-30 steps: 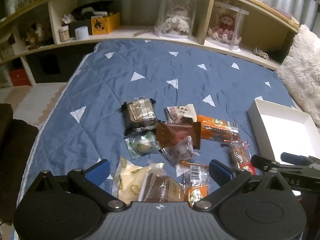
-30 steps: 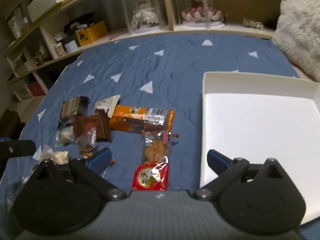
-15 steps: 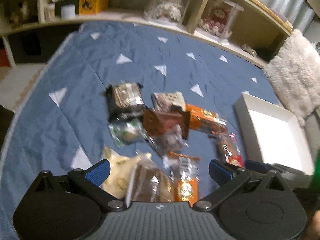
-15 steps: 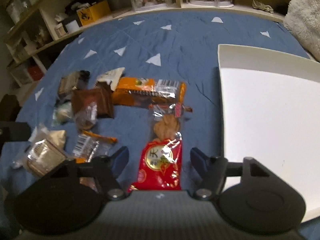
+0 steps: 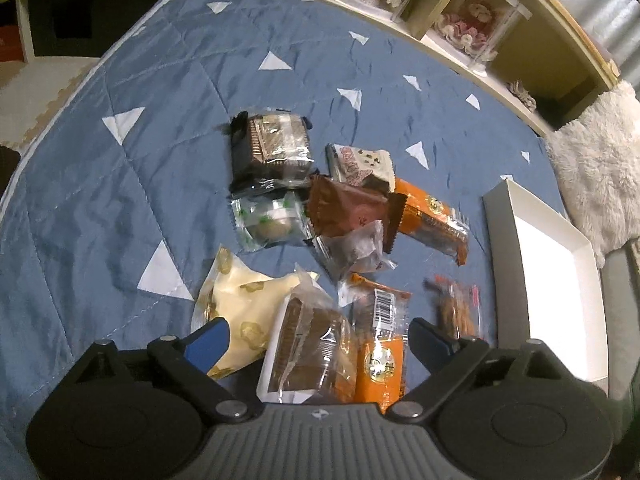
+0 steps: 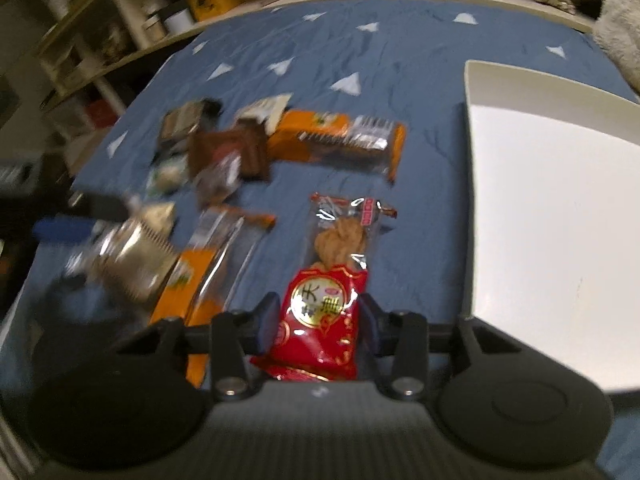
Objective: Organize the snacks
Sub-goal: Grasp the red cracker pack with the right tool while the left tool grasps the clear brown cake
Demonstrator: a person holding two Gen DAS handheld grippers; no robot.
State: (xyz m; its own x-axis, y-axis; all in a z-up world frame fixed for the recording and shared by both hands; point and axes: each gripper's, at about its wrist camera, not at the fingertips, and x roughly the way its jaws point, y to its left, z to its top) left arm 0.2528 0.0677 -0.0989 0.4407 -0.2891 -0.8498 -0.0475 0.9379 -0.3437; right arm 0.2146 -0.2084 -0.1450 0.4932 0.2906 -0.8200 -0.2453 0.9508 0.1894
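Several wrapped snacks lie in a loose pile on the blue quilt (image 5: 120,208). My right gripper (image 6: 318,316) is shut on the red twist-biscuit packet (image 6: 324,304), gripping its lower red half from both sides. This packet shows blurred in the left wrist view (image 5: 456,312). My left gripper (image 5: 320,340) is open low over the near end of the pile, its fingers straddling a clear-wrapped brown cake (image 5: 308,344) and a small orange packet (image 5: 380,352). A cream packet (image 5: 240,300) lies by its left finger. The empty white box (image 6: 552,220) sits right of the red packet.
Farther out lie a black-wrapped cake (image 5: 272,148), a green-printed packet (image 5: 272,220), a brown packet (image 5: 348,208) and a long orange bar (image 6: 336,140). Wooden shelves (image 5: 520,40) with display cases line the far side. A fluffy white cushion (image 5: 592,184) lies beyond the box.
My right gripper dropped over the red packet and its fingers closed in on it. My left gripper moved down and closer to the near snacks, still open.
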